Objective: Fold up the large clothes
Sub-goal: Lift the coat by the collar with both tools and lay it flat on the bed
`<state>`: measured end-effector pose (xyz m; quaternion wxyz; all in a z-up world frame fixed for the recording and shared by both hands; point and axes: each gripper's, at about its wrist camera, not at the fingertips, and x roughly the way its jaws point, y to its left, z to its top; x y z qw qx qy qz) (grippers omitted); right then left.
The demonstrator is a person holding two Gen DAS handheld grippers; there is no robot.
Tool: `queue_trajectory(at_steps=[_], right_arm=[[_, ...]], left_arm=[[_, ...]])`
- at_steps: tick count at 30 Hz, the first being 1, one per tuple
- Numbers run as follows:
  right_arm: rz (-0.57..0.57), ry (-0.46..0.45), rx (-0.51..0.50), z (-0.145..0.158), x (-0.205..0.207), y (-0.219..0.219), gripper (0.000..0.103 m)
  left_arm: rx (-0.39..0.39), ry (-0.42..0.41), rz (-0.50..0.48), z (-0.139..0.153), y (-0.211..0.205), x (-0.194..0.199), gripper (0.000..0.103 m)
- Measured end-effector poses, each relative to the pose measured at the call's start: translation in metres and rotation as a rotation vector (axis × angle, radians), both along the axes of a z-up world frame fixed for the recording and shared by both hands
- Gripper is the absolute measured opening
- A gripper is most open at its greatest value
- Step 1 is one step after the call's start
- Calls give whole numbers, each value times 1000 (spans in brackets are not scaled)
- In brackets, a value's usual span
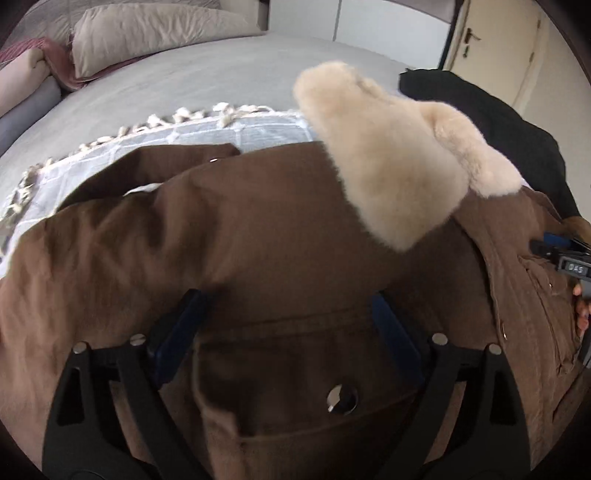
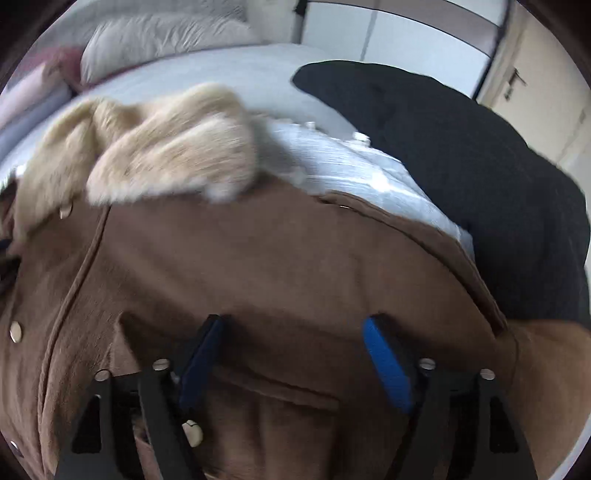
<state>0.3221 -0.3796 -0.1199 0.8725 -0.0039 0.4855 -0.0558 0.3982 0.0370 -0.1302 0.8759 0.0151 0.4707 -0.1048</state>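
A large brown coat [image 1: 258,236] with a cream fur collar [image 1: 391,166] lies on the bed and fills both views [image 2: 258,266]. My left gripper [image 1: 288,299] is open, its blue-padded fingers spread over the coat near a pocket flap with a metal snap [image 1: 341,400]. My right gripper [image 2: 295,325] is open too, its fingers apart above the coat's pocket area. The fur collar [image 2: 166,147] lies at the upper left in the right wrist view. The right gripper shows at the right edge of the left wrist view [image 1: 569,258].
The coat rests on a white fringed blanket [image 1: 207,129] spread over a grey bed [image 1: 221,74]. A black garment [image 2: 461,166] lies to the right. Pillows [image 1: 147,29] sit at the head. A door [image 1: 491,44] stands at the far right.
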Motion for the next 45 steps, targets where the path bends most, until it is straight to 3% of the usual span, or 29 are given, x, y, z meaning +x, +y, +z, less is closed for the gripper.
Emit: queue_trajectory(at_steps=[3, 6, 9, 12, 18, 24, 31, 32, 33, 34, 35, 36, 39, 40, 43, 45], right_arm=[[-38, -64, 104, 27, -36, -27, 81], [-71, -111, 174, 55, -85, -58, 81], [-90, -114, 172, 78, -145, -82, 82], [-70, -71, 239, 83, -202, -98, 83], [17, 3, 385, 67, -299, -101, 83], [39, 72, 541, 38, -376, -87, 83], [22, 261, 656, -6, -420, -64, 83], [18, 280, 669, -12, -424, -63, 82], [17, 292, 708, -17, -427, -61, 79], [25, 286, 770, -19, -430, -58, 52], [28, 273, 802, -18, -432, -57, 19], [35, 248, 791, -11, -434, -55, 15], [78, 173, 702, 22, -442, -54, 9], [78, 156, 673, 30, -446, -56, 9], [41, 227, 432, 29, -446, -59, 9], [65, 273, 333, 26, -443, -45, 13]], left_arm=[[-53, 27, 4, 25, 15, -24, 92], [-57, 9, 5, 52, 32, -64, 92], [-61, 33, 2, 69, 50, -106, 92], [-74, 94, -30, 74, 72, -146, 92], [-88, 162, -84, 77, 108, -229, 92], [-120, 263, -80, 59, 142, -301, 92], [-205, 469, -106, 14, 167, -373, 90], [-233, 505, -105, 6, 167, -381, 81], [-274, 538, -110, 0, 167, -390, 63], [-305, 551, -113, -3, 167, -398, 52], [-297, 529, -109, -1, 166, -405, 29], [-294, 495, -111, 6, 167, -410, 18], [-375, 396, -73, 37, 191, -420, 14], [-368, 365, -60, 43, 200, -421, 15], [-217, 448, -52, 16, 200, -420, 19], [-69, 441, -74, 10, 186, -424, 37]])
